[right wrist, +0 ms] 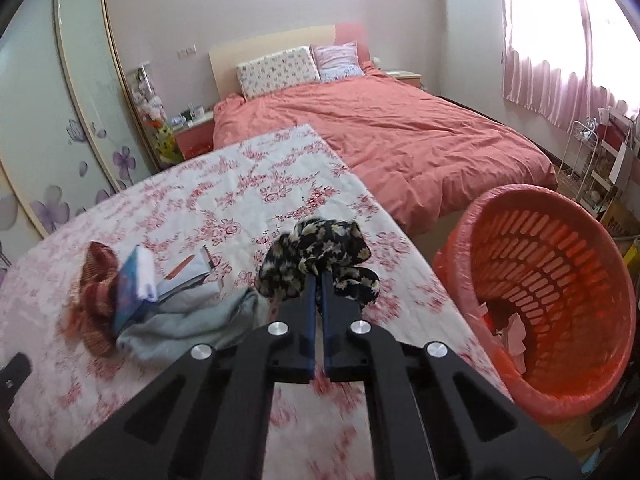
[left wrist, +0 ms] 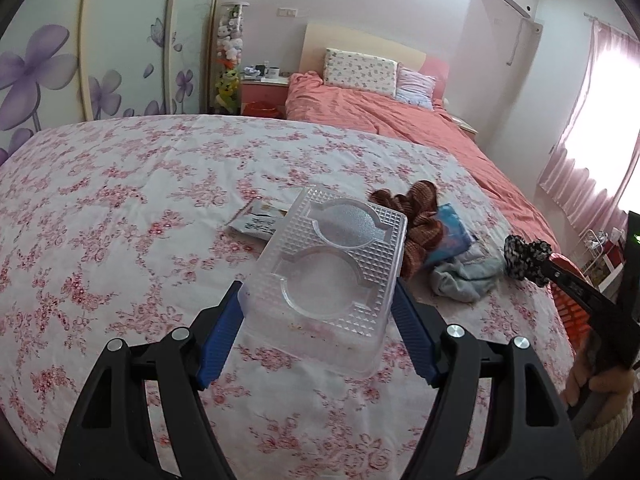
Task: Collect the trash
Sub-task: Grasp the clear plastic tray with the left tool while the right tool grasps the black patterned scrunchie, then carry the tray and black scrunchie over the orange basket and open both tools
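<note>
On the left, my left gripper (left wrist: 316,312) holds the clear plastic tray (left wrist: 328,276) between its spread fingers, above the flowered desk (left wrist: 120,208); the writing on the packet (left wrist: 260,222) behind is unreadable. My right gripper (right wrist: 319,280) has its fingers pressed together on the black flowered cloth (right wrist: 320,252), near the red basket (right wrist: 560,280).

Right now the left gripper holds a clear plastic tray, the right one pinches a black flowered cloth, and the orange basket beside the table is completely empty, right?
Not quite. The orange basket is not empty: the right wrist view shows pale scraps lying at its bottom. The rest stands: the left gripper holds the clear plastic tray, and the right gripper pinches the black flowered cloth.
</note>
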